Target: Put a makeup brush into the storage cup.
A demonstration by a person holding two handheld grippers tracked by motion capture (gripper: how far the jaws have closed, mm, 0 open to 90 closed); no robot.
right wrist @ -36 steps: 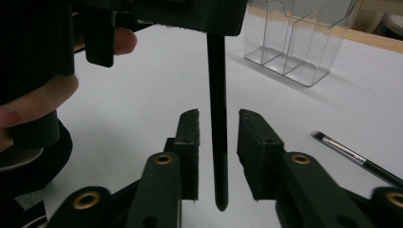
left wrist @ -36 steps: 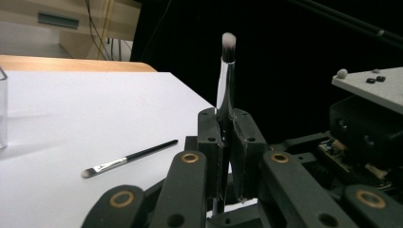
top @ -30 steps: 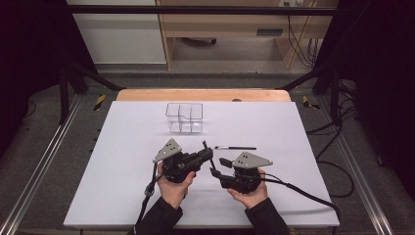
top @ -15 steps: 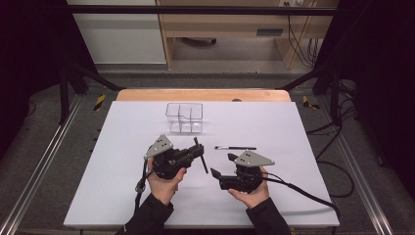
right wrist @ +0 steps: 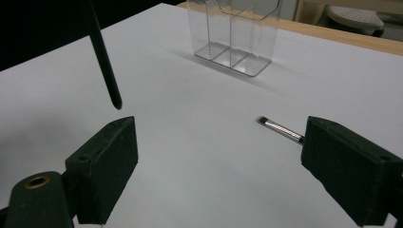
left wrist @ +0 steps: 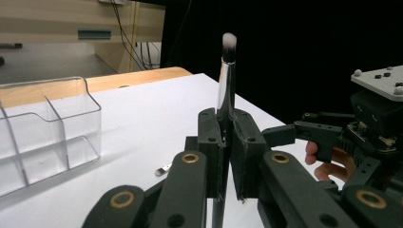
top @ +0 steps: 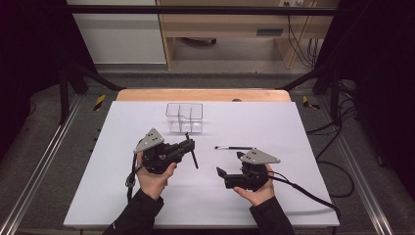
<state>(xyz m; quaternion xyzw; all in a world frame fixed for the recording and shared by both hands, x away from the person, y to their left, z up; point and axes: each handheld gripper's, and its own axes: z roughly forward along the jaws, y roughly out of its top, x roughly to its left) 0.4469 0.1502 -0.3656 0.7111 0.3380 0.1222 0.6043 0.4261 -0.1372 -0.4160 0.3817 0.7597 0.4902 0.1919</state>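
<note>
White surface (top: 122, 196) carries a clear organizer (top: 184, 117). A makeup brush (left wrist: 226, 85) — raised upright since a second ago — is clamped by the left hand-held gripper (top: 188, 145); insertion seems next. The right hand-held gripper (top: 221, 172) is held open.

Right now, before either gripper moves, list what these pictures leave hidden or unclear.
- Black-handled makeup brush held in the left gripper: the jaws cover its middle in the left gripper view.
- Second slim brush lying on the white table: the right gripper's jaw hides its handle in the right gripper view; too small in the high view to tell its tip.
- Clear plastic divided organizer: cut off by the left edge in the left gripper view.
</note>
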